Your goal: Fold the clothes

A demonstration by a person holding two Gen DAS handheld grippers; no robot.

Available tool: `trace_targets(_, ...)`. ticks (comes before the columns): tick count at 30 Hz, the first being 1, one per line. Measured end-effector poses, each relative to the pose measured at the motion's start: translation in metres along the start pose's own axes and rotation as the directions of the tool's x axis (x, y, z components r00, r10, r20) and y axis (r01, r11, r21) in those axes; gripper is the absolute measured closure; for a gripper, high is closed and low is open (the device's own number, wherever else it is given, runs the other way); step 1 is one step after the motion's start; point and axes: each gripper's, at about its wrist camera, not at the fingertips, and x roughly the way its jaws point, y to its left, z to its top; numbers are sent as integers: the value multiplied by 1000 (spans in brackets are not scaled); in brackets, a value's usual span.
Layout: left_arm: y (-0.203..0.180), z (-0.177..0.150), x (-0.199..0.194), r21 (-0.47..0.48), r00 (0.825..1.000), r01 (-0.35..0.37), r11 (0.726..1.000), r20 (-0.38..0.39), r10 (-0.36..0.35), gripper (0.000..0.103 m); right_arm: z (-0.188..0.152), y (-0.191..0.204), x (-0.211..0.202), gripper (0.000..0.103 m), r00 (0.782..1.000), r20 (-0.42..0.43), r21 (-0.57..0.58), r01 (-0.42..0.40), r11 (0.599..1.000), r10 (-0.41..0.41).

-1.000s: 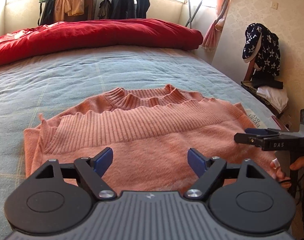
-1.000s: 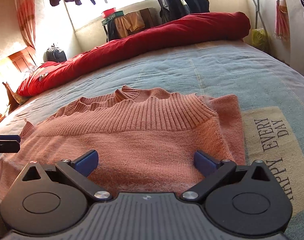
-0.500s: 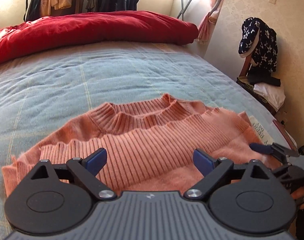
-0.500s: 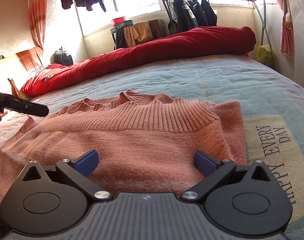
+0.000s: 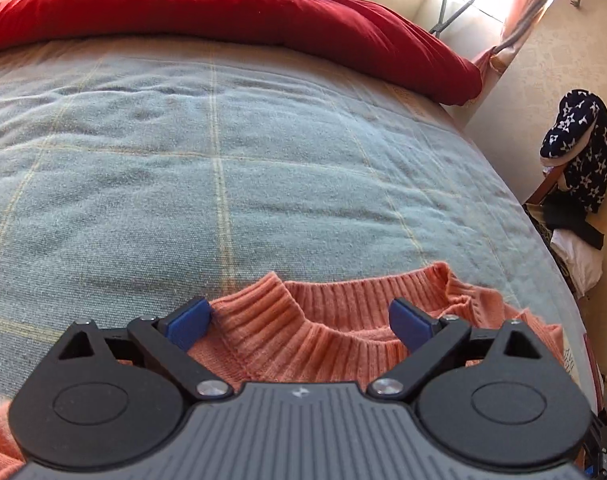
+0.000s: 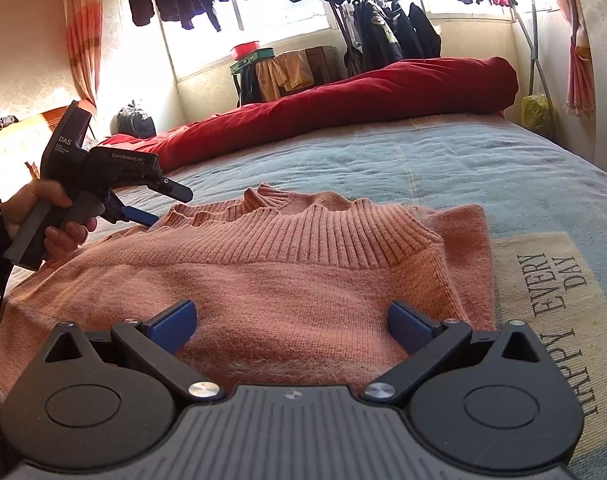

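Note:
A salmon-pink knit sweater lies folded on the blue-grey bed cover, ribbed hem doubled over toward the ribbed collar. My left gripper is open, its blue pads on either side of the collar, just above it. It also shows in the right wrist view at the sweater's far left edge, held by a hand. My right gripper is open and empty above the sweater's near fuzzy edge.
A red duvet lies rolled along the far side of the bed. A mat reading HAPPY EVERY DAY lies right of the sweater. A chair with a star-print garment stands by the right wall. Clothes racks stand by the window.
My left gripper has moved forward over the sweater, from its near edge up to the collar. My right gripper has stayed almost still. The sweater has not moved.

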Motion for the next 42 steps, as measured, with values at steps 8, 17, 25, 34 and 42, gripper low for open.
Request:
trace_targets(8,1,-16,-39,16,998,57,998,3,-58,7,-1,0,2,0,1000,3,-3,4,1000,-4)
trace_targets(17,20,-6,-23,-41,1000,-15,999,7,15,7,1,4,1,0,1000,-9,-14,26,1000,-26)
trace_targets(25,19,-21,-67,-10,999,16,1000,38,-15,7,1,5,1,0,999,-8,-15,33,999,-33)
trace_targets(34,48,-23,-48,-118,997,-63,991,38,68,7,14,10,-6,0,996,-81,-26,35,999,-37)
trace_targets(42,-4,-78,-113,42,982,-86,995,172,77,7,73,5,-6,0,989,-70,70,-125,990,130)
